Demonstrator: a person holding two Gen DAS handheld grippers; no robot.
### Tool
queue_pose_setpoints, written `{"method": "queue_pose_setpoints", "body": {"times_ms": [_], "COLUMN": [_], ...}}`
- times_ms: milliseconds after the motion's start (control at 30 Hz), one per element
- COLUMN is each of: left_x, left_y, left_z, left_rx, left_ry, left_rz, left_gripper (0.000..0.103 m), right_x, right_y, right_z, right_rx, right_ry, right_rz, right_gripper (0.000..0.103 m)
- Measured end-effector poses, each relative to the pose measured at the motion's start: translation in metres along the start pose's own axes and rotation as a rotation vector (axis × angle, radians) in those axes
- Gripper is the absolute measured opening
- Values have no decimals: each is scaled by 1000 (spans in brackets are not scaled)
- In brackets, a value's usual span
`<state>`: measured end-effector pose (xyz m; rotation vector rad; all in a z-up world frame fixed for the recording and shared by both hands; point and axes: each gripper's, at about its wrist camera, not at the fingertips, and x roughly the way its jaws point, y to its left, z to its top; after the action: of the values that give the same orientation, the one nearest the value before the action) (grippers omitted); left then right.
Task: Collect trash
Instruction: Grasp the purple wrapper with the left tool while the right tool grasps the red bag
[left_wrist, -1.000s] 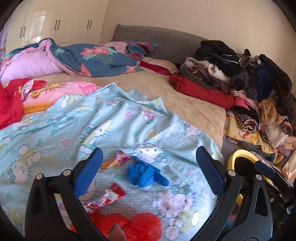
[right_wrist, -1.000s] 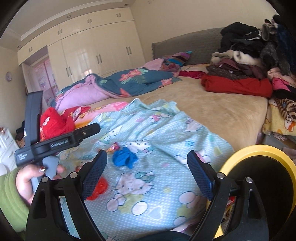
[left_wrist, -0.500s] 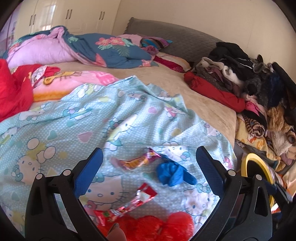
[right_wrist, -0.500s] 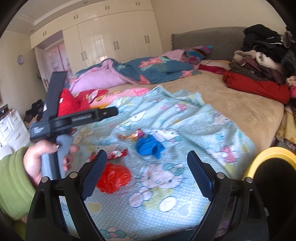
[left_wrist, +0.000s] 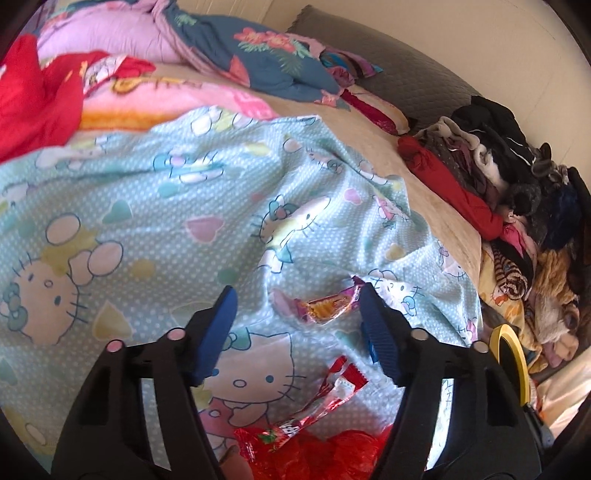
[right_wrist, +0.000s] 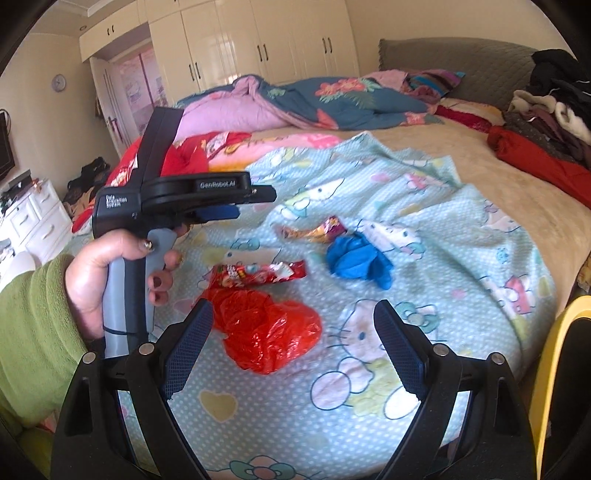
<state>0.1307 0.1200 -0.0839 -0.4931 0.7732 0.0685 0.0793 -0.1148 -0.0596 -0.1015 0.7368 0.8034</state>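
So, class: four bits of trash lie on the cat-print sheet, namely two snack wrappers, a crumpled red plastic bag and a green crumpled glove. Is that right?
Not quite: the crumpled glove is blue, not green, as the right wrist view shows. The rest stands: two snack wrappers and a crumpled red plastic bag lie on the cat-print sheet.

Left tool (left_wrist: 295, 299) narrower, nearer wrapper (left_wrist: 325, 305)

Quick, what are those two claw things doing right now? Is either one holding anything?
Left gripper: jaws closing, gripping nothing yet; the orange snack wrapper lies ahead between them.
Right gripper: open wide, empty, above the red plastic bag.
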Motion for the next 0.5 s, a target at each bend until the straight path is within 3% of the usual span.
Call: {"method": "queue_pose_setpoints", "body": {"times_ms": [200,500], "left_x": [20,42], "left_y": [11,7], "left_z": [-3,-11], "left_rx": [-80,-109], "left_ry": [70,123], "left_rz": [-54,-77], "left_gripper": [43,29], "right_x": [29,68], "right_y": [7,2], "right_z": [2,-4], "right_rx": [-20,20], "right_ry": [84,206], "right_rz": [9,66], "right_gripper": [86,81]}}
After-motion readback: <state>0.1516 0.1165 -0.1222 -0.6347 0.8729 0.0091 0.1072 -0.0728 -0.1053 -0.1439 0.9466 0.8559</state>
